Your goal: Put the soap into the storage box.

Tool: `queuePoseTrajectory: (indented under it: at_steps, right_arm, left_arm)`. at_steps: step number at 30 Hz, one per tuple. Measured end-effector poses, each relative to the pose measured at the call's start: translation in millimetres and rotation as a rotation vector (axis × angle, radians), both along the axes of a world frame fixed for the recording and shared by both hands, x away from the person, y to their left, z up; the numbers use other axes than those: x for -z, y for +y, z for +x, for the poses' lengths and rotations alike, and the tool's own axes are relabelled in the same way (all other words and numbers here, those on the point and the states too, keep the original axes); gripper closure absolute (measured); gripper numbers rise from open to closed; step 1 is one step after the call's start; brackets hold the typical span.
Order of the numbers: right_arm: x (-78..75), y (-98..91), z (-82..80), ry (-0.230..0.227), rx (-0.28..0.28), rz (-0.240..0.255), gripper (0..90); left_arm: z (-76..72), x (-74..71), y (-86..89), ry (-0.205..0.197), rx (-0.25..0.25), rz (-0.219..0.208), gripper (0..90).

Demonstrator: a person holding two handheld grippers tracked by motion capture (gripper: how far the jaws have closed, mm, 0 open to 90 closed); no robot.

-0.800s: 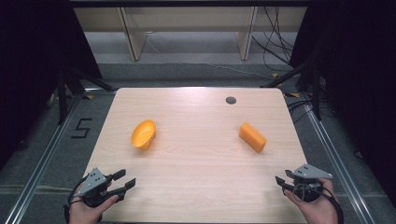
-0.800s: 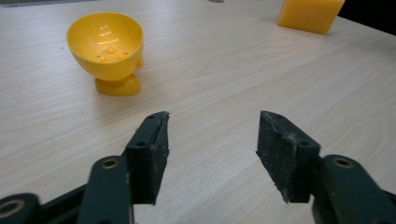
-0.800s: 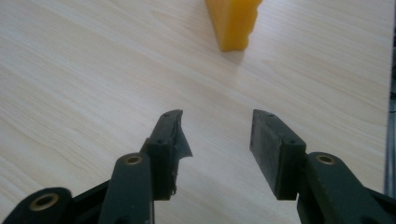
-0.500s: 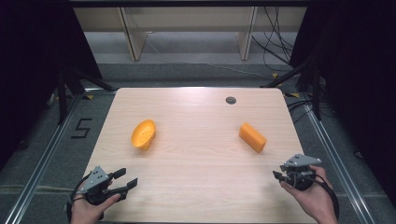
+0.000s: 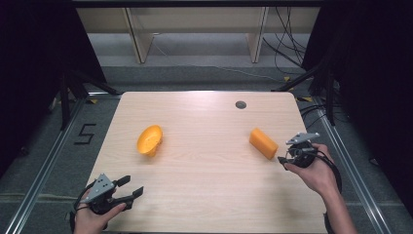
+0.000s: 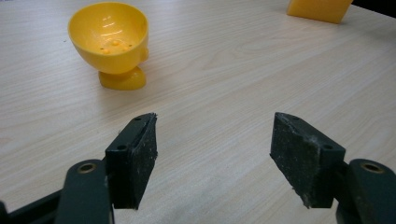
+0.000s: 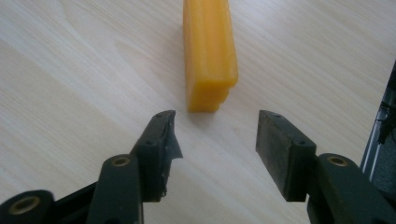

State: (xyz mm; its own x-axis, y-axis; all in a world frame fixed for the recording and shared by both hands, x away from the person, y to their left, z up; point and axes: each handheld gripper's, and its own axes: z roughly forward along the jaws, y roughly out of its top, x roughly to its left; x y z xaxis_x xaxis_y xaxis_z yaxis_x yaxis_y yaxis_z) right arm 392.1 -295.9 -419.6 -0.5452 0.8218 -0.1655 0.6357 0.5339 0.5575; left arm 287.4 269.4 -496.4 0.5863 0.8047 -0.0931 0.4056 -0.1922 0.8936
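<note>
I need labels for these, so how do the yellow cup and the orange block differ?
The yellow cup is round and hollow on a small foot; the orange block is a solid, straight-sided bar. The cup lies tipped toward the table's left; the block lies flat at its right, just beyond the right gripper. Both are untouched, in similar yellow-orange.

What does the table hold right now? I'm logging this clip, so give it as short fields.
surface: wooden table
left side: yellow cup tipped on its side
right side: orange block lying flat
left gripper: open, empty, near the front edge
right gripper: open, just short of the block's near end, not touching
</note>
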Motion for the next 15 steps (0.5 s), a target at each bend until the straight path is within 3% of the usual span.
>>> queuePoseTrajectory:
  at_steps: [5,9,10,15]
  right_arm:
    - [-0.2,11.1,21.8,0.024,-0.027,-0.026,44.1]
    - [2.3,24.8,38.4,0.086,-0.02,-0.03,41.8]
    - [4.2,26.4,43.9,0.096,-0.025,-0.04,41.7]
    - [11.9,36.0,63.8,0.138,-0.033,-0.053,41.5]
  left_arm:
    - [-0.3,1.4,-2.5,-0.007,-0.004,-0.022,30.2]
    - [-0.6,0.7,-0.8,0.007,0.005,-0.013,29.8]
    - [-0.6,0.2,0.0,0.003,0.002,0.008,29.4]
    - [-1.6,0.4,0.7,0.01,-0.007,-0.005,28.6]
